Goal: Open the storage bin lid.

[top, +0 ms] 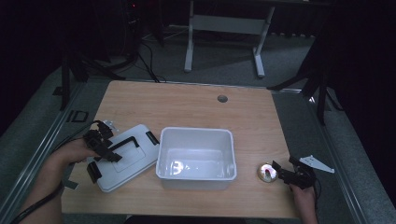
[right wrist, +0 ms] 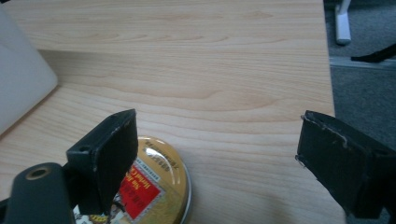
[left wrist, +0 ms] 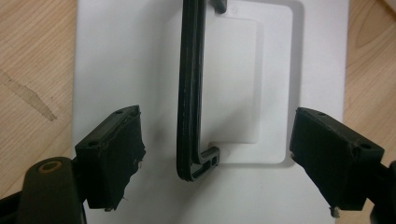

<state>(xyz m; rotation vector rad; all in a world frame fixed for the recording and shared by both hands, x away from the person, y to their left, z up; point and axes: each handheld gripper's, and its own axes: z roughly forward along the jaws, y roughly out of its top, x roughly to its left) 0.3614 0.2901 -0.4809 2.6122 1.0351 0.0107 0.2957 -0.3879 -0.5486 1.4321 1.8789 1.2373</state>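
A white lid (top: 135, 163) with black latches lies flat on the wooden table, left of an open white tub (top: 196, 131). My left gripper (top: 108, 150) hovers over the lid's black handle (top: 125, 143). In the left gripper view the handle (left wrist: 189, 93) runs between the jaws of my left gripper (left wrist: 217, 154), which stand wide apart and touch nothing. At the front right lies a round gold tin (top: 267, 172) with a red label. My right gripper (top: 281, 173) stands open beside it. In the right gripper view the tin (right wrist: 159, 186) sits under the left jaw of my right gripper (right wrist: 215, 154).
The tub stands in the middle of the table (top: 187, 105) with nothing visible inside. A cable hole (top: 222, 98) sits near the far edge. Past the table are a desk frame (top: 224, 28) and dark stand legs (top: 322, 88) on grey floor.
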